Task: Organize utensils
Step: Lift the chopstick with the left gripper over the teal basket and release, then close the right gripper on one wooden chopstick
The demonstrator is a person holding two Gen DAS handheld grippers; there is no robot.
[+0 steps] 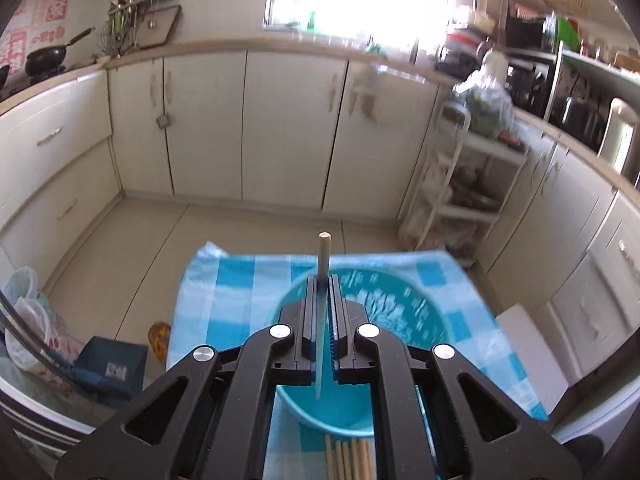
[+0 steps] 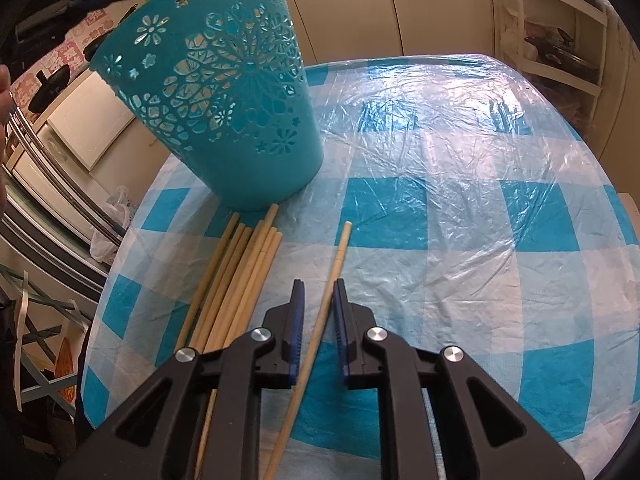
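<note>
I'm seeing pale wooden chopsticks (image 2: 236, 280) lying bundled beside the teal perforated plastic basket (image 2: 224, 92); one separate chopstick (image 2: 320, 320) is lying apart.

A table (image 2: 460, 208) is covered with a blue and white checked cloth (image 1: 236, 280) under a clear plastic sheet (image 2: 440, 120). Far behind it, cream cabinets (image 1: 288, 128) are seen under a long counter (image 1: 200, 46). A black wok (image 1: 48, 56) is placed on the counter at the far left. A white shelf rack (image 1: 464, 184) is standing at the right, against the cabinets. Plastic bags (image 1: 28, 312) and a dark blue box (image 1: 112, 368) are lying near the left edge.
</note>
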